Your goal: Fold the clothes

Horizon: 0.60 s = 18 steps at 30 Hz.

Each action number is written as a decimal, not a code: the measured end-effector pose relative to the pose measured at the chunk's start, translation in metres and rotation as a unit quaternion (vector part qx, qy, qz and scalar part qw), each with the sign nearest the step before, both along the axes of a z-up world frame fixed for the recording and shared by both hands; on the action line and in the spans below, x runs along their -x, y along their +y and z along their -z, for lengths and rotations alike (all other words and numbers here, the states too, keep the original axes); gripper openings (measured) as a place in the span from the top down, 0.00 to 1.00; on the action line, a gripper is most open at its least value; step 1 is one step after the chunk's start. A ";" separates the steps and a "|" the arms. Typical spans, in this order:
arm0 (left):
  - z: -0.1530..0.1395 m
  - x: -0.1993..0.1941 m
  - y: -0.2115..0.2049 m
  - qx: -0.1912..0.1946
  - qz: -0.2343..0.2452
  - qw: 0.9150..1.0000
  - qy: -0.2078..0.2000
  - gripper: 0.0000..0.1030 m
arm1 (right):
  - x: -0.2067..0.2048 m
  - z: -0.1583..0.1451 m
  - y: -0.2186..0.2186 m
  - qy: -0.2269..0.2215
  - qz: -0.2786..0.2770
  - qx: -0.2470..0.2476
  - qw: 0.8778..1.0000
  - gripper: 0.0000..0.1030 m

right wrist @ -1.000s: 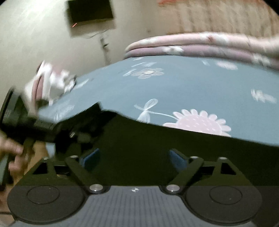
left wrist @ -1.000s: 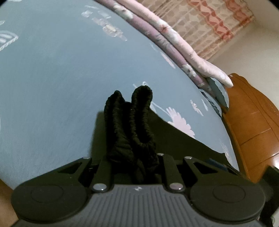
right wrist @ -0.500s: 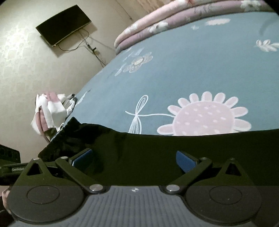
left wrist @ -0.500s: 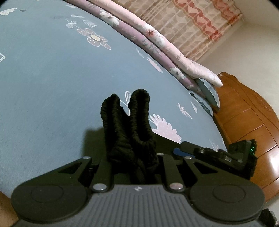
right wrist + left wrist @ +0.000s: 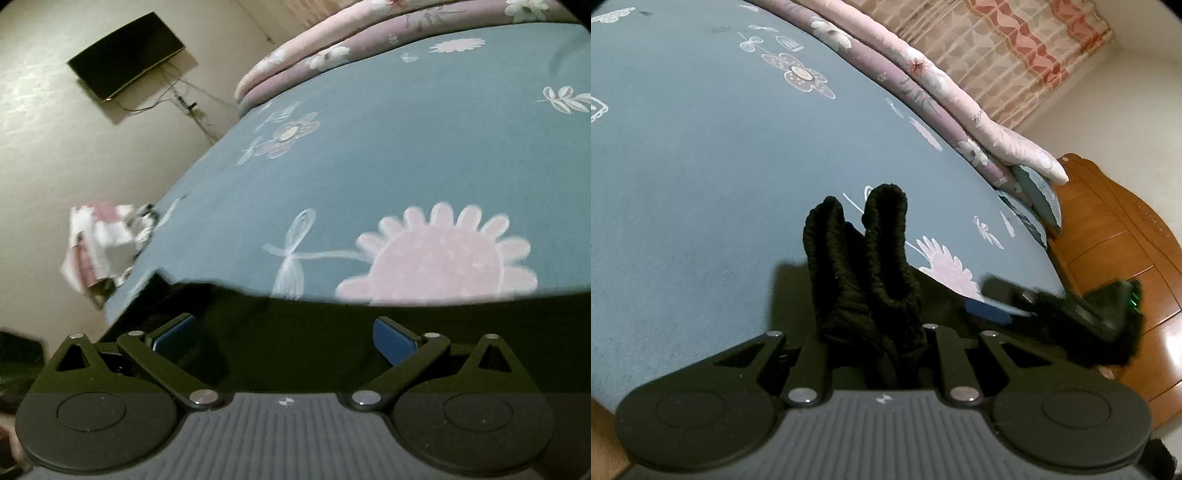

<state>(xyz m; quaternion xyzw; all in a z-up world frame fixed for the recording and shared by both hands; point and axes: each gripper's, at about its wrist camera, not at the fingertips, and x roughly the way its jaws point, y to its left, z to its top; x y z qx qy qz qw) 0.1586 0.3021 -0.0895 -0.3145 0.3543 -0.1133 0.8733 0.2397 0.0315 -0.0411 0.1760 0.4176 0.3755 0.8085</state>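
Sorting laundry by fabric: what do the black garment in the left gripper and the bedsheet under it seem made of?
Black garment: looks like soft matte knit; its bunched band shows ribbed, elastic-like gathers, though the fibre can't be told. Bedsheet: smooth, matte blue woven cloth, probably cotton or a blend, with flat printed flowers and no sheen.

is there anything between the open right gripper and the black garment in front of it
Nothing visible. The right gripper is open directly over the black garment on the blue bedsheet, with only dark cloth between its blue pads.
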 end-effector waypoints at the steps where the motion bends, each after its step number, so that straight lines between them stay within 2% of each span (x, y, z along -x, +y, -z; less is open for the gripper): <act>1: 0.000 0.000 -0.001 -0.001 0.001 1.000 -0.001 0.85 | 0.011 0.000 -0.003 0.006 -0.004 -0.001 1.000 0.00; 10: -0.005 0.000 -0.008 -0.012 -0.001 1.000 -0.002 0.85 | 0.103 0.018 -0.017 0.052 -0.001 0.011 0.999 0.00; 16: -0.015 0.000 -0.020 -0.025 0.007 1.000 -0.013 0.85 | 0.136 0.015 -0.021 0.055 -0.003 0.008 0.998 0.00; 18: -0.021 0.001 -0.026 -0.030 0.010 0.999 -0.017 0.85 | 0.138 0.012 -0.026 0.069 -0.003 0.000 0.998 0.00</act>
